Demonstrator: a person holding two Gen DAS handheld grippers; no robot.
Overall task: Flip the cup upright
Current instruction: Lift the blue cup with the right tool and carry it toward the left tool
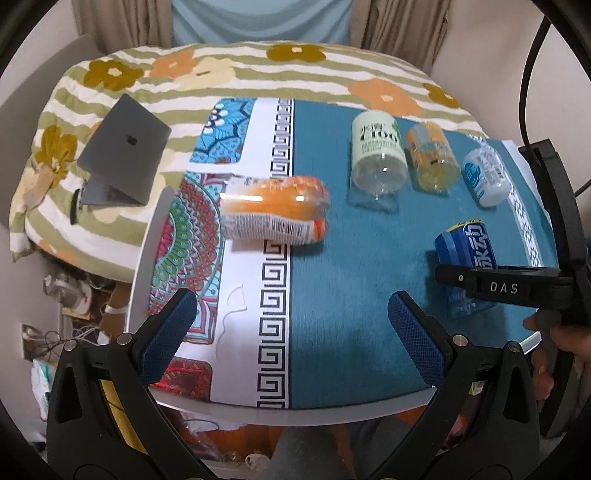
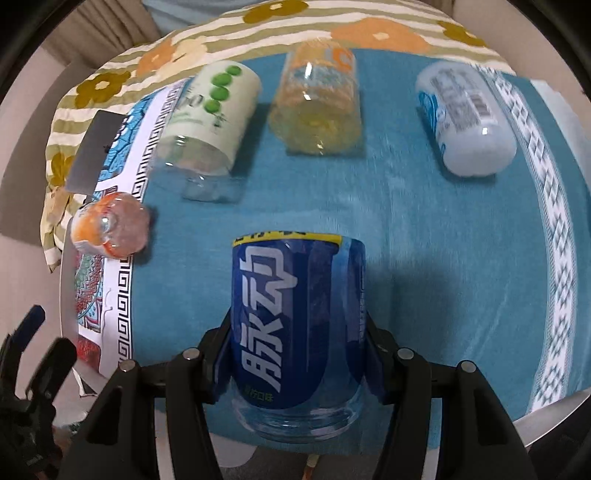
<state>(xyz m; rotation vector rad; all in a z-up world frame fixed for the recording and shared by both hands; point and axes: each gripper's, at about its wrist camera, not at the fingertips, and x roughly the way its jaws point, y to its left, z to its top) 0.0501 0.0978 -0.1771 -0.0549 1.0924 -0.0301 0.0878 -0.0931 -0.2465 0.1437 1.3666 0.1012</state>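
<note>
I'm working in a home bedroom: a flower-patterned quilt (image 1: 207, 74) on the bed, a closed laptop (image 1: 123, 147) on it, curtains (image 1: 122, 22) behind.

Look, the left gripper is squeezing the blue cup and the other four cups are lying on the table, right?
Not quite. It is the right gripper that is shut on the blue cup, as the right wrist view shows. The left gripper is open and holds nothing. The rest is right: the orange cup, green cup, yellow cup and white cup lie on the table.
</note>
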